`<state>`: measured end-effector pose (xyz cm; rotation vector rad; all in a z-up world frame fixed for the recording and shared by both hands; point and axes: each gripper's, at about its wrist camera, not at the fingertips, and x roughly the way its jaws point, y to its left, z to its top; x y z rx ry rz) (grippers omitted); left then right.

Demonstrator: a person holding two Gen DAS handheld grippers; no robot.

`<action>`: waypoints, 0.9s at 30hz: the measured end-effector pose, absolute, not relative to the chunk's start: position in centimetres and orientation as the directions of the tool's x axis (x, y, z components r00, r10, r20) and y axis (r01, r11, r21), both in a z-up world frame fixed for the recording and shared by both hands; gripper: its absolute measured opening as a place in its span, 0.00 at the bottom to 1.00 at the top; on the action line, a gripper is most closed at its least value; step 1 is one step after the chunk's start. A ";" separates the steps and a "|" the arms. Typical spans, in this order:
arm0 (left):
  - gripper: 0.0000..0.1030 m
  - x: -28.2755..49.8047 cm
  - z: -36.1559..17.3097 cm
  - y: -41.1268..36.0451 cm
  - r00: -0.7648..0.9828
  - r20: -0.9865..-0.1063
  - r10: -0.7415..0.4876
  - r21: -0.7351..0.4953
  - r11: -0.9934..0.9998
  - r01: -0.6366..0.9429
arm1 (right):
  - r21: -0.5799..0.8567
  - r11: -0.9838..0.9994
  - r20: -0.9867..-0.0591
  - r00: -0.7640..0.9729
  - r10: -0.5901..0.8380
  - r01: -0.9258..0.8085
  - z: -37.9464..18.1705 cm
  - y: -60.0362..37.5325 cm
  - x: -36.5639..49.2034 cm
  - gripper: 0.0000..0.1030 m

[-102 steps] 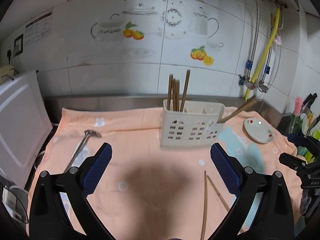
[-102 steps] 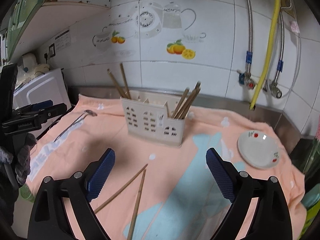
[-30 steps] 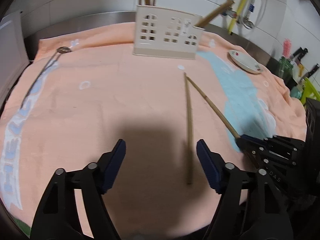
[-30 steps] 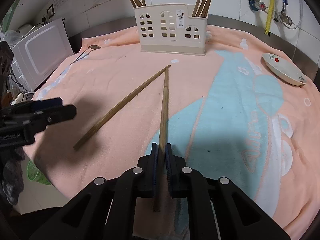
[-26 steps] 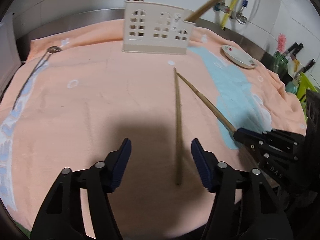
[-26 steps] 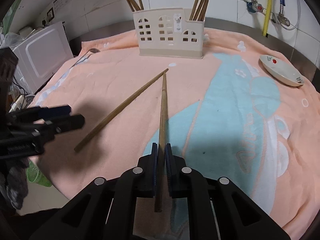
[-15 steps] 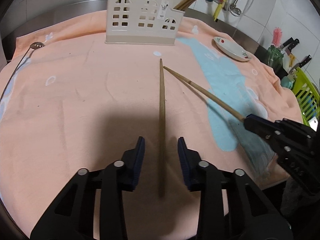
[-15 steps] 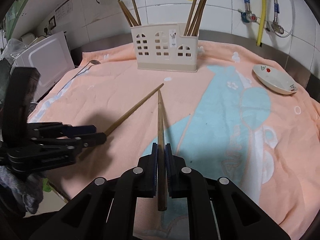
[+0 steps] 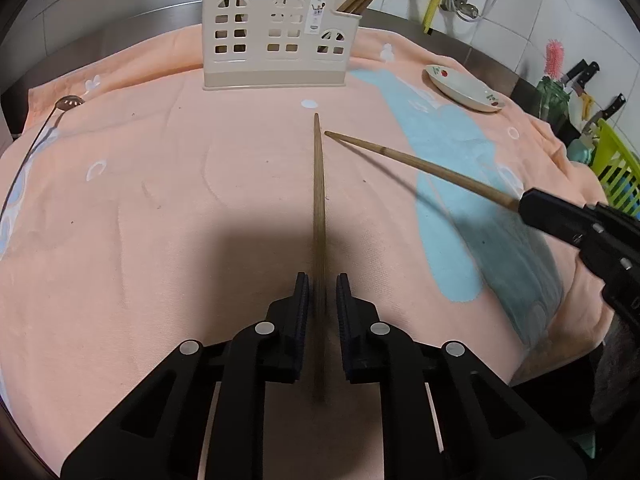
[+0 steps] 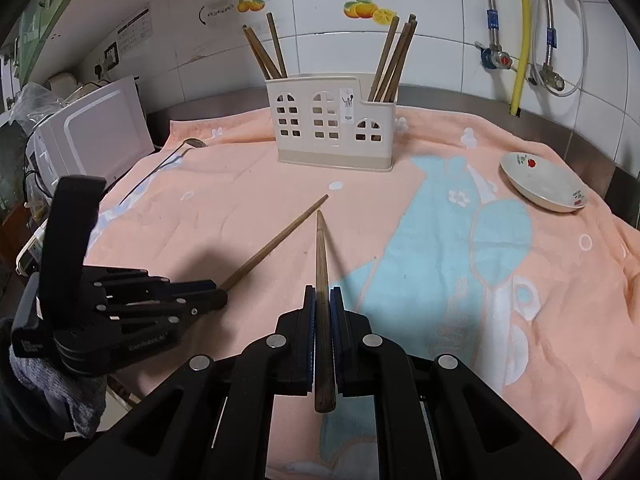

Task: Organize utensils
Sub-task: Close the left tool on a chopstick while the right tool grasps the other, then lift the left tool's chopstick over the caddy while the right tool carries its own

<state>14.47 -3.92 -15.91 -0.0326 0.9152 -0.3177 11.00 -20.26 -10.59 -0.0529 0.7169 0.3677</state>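
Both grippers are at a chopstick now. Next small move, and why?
Probably finish closing the left gripper before lifting: its jaws are closing around the left chopstick, gaps showing at both pads. The right gripper already clamps the right chopstick.

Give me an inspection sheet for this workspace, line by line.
Surface: peach towel with a blue print covers the counter.
Job's things: cream utensil holder holds chopsticks in both end compartments; two chopsticks remain out.
Clutter: small dish; slotted ladle lying at the towel's edge.
Grippers: left gripper jaws closing around one chopstick; right gripper shut on the other.
Cables: yellow hose and braided hoses on the wall.
Surroundings: tiled wall, white appliance, knives.
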 end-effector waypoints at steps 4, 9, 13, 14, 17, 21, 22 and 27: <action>0.13 14.5 -15.9 -4.2 0.565 -0.780 -0.270 -0.143 0.955 0.259 | 0.073 0.934 -0.644 0.699 0.311 -0.348 -10.2 -20.2 11.0 0.07; 0.06 14.5 -15.8 -4.1 0.567 -0.782 -0.258 -0.144 0.960 0.238 | 0.077 0.934 -0.634 0.706 0.317 -0.350 -9.6 -20.2 11.1 0.07; 0.06 14.3 -15.3 -3.5 0.570 -0.775 -0.272 -0.166 0.958 0.232 | 0.072 0.934 -0.625 0.714 0.316 -0.351 -9.1 -20.3 11.2 0.07; 0.06 14.2 -14.9 -3.3 0.578 -0.769 -0.274 -0.166 0.958 0.233 | 0.075 0.933 -0.623 0.714 0.319 -0.352 -8.9 -20.3 11.3 0.07; 0.06 13.9 -13.5 -3.0 0.604 -0.747 -0.279 -0.165 0.957 0.239 | 0.082 0.932 -0.614 0.719 0.327 -0.354 -8.2 -20.5 11.6 0.07; 0.05 13.5 -11.0 -2.6 0.644 -0.706 -0.295 -0.164 0.953 0.256 | 0.086 0.928 -0.601 0.723 0.339 -0.363 -7.1 -20.5 12.2 0.07; 0.05 13.5 -10.5 -2.6 0.652 -0.697 -0.298 -0.165 0.952 0.258 | 0.081 0.928 -0.597 0.728 0.338 -0.365 -6.8 -20.4 12.3 0.07; 0.05 13.6 -8.2 -2.3 0.684 -0.661 -0.310 -0.167 0.949 0.268 | 0.065 0.923 -0.582 0.737 0.344 -0.380 -5.4 -19.9 13.2 0.07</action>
